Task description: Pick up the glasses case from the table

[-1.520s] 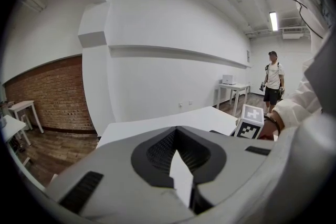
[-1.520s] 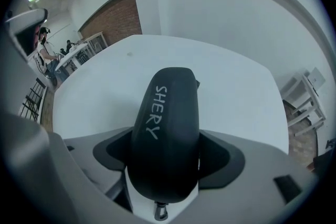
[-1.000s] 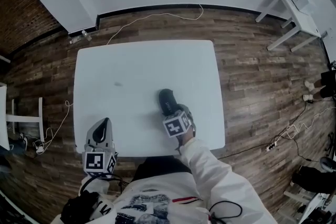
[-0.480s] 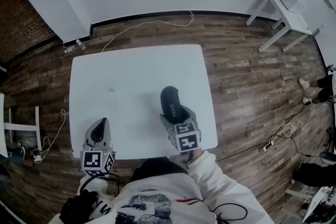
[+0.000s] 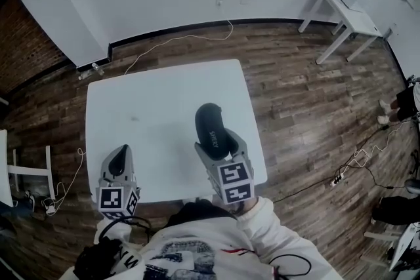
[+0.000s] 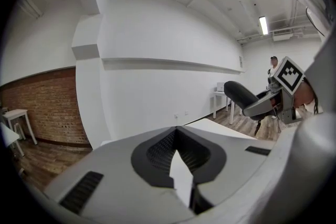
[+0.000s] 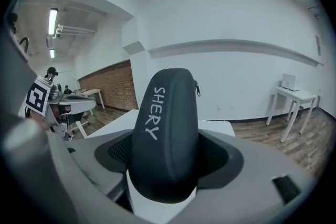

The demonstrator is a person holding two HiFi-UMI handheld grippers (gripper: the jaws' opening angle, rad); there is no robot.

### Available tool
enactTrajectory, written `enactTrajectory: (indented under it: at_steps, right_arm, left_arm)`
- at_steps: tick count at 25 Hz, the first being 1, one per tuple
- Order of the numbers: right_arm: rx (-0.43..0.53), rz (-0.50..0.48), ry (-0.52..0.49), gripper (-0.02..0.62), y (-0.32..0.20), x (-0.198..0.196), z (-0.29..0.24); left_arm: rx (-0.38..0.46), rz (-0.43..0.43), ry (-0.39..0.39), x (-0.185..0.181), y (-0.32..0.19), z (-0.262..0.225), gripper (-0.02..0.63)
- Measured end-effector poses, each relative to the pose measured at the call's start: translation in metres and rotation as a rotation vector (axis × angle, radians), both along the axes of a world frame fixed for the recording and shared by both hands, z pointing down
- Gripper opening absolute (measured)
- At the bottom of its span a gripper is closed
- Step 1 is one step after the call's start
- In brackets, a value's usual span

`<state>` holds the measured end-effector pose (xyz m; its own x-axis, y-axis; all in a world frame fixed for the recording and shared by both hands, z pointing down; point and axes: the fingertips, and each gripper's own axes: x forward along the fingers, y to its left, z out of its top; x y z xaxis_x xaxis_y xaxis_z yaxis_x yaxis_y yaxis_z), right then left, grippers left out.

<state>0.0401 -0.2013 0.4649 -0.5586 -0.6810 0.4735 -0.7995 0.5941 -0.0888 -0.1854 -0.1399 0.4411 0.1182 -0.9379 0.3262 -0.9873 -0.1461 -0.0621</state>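
A dark zip glasses case [image 5: 210, 129] with white lettering is held up above the white table [image 5: 164, 101]. My right gripper [image 5: 215, 149] is shut on its near end. In the right gripper view the glasses case [image 7: 164, 131] stands between the two jaws and fills the middle, lifted off the table [image 7: 210, 127]. My left gripper [image 5: 119, 164] hovers over the table's near left part, jaws together with nothing between them. In the left gripper view my left gripper [image 6: 176, 157] points at the wall, and the case [image 6: 243, 94] shows at the right in the other gripper.
A white cable [image 5: 177, 38] runs along the wooden floor behind the table. A small white side table [image 5: 344, 6] stands at the back right. More cables and a power strip [image 5: 338, 177] lie on the floor to the right.
The right gripper has lifted the glasses case off the table and drawn it toward me and upward. The left gripper has stayed roughly where it was.
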Motion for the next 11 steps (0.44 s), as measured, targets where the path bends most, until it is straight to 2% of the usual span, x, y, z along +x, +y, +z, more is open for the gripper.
enactTrajectory:
  at_steps: [5, 11]
  right_arm:
    - [0.024, 0.005, -0.022, 0.350, 0.006, 0.003, -0.016]
    - [0.043, 0.013, -0.037, 0.350, 0.013, 0.010, -0.028]
  left_arm:
    - [0.042, 0.020, -0.031, -0.001, -0.007, -0.008, 0.011]
    - [0.052, 0.031, -0.039, 0.008, -0.007, -0.017, 0.011]
